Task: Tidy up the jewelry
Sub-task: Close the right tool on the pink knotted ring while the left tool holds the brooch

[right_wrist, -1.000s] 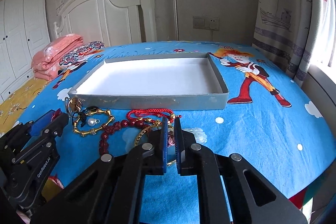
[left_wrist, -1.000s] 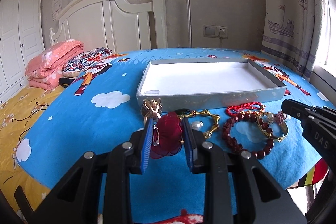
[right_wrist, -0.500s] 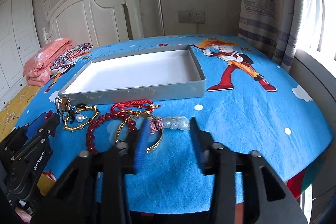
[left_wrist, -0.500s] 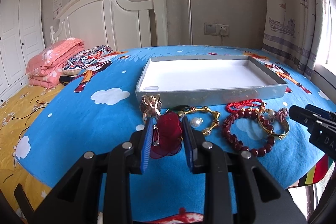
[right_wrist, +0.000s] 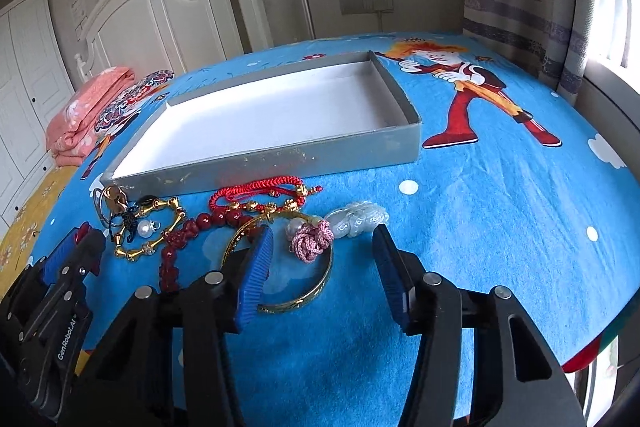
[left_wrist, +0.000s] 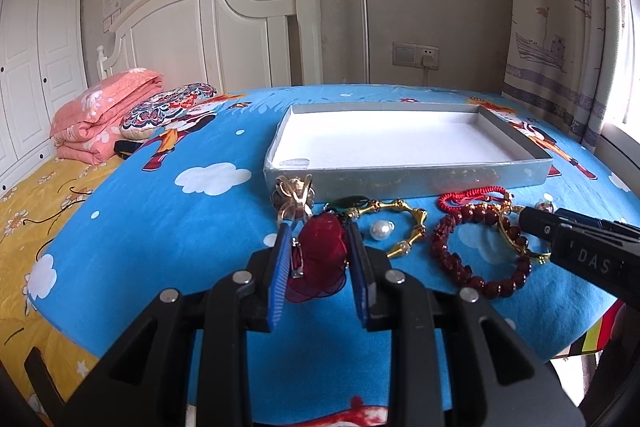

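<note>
The left gripper point(left_wrist: 318, 259) clamps a red flower hair clip point(left_wrist: 320, 253) between its blue pads. Just ahead-left of it lies a gold clip point(left_wrist: 294, 197); ahead-right are a gold link bracelet point(left_wrist: 400, 223) ringing a pearl point(left_wrist: 380, 229), then a dark red bead bracelet point(left_wrist: 476, 247), all on the blue bedspread point(left_wrist: 160, 227) in front of the grey tray point(left_wrist: 400, 179). Only the right wrist view shows the right gripper point(right_wrist: 322, 273) from behind: its jaws stand apart and are closing around a pink knot point(right_wrist: 312, 241) tied to a pale jade charm point(right_wrist: 360, 223), not yet pressing it, with a gold bangle point(right_wrist: 296, 263) lying beneath. The red cord bracelet point(right_wrist: 260, 193) sits further ahead.
</note>
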Action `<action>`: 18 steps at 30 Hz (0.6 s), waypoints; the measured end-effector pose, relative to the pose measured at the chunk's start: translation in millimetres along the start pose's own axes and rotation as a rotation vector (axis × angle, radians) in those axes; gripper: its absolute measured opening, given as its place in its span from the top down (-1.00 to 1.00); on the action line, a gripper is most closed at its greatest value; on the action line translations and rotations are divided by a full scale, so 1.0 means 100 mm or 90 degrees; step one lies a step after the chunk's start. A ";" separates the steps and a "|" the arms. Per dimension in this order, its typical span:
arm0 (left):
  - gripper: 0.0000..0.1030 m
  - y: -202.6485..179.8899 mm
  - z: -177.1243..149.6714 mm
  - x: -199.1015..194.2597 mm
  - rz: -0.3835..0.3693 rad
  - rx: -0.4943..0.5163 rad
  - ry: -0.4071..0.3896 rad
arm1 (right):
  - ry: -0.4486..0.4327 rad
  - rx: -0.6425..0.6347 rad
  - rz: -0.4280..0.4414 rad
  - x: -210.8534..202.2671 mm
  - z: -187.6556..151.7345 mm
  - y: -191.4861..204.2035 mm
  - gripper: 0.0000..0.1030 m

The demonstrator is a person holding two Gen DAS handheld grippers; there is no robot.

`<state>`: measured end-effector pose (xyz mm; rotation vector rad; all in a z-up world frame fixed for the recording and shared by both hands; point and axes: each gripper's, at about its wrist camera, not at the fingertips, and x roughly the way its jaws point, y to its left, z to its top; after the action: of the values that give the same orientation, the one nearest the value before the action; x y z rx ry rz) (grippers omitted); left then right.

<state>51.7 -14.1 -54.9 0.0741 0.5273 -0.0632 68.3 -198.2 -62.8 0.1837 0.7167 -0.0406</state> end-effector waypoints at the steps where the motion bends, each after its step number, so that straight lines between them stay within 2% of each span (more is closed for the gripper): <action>1: 0.47 0.00 0.00 0.00 0.001 0.000 0.000 | -0.004 -0.006 0.005 0.00 0.00 0.01 0.48; 4: 0.47 0.00 0.00 0.02 0.003 -0.001 0.001 | -0.031 -0.030 0.000 -0.06 0.01 0.05 0.66; 13: 0.47 -0.03 0.02 -0.03 0.009 0.005 -0.010 | -0.063 -0.050 0.014 -0.32 -0.01 0.00 0.72; 15: 0.47 -0.04 0.03 -0.04 0.008 0.006 -0.013 | -0.059 -0.054 0.018 -0.39 -0.03 -0.03 0.72; 18: 0.47 -0.08 0.03 -0.05 0.004 0.011 -0.012 | -0.020 -0.047 0.018 -0.36 -0.12 -0.10 0.71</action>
<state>48.1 -22.2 -49.5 0.0918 0.5080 -0.0617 32.6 -206.3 -49.5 0.1221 0.6826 0.0094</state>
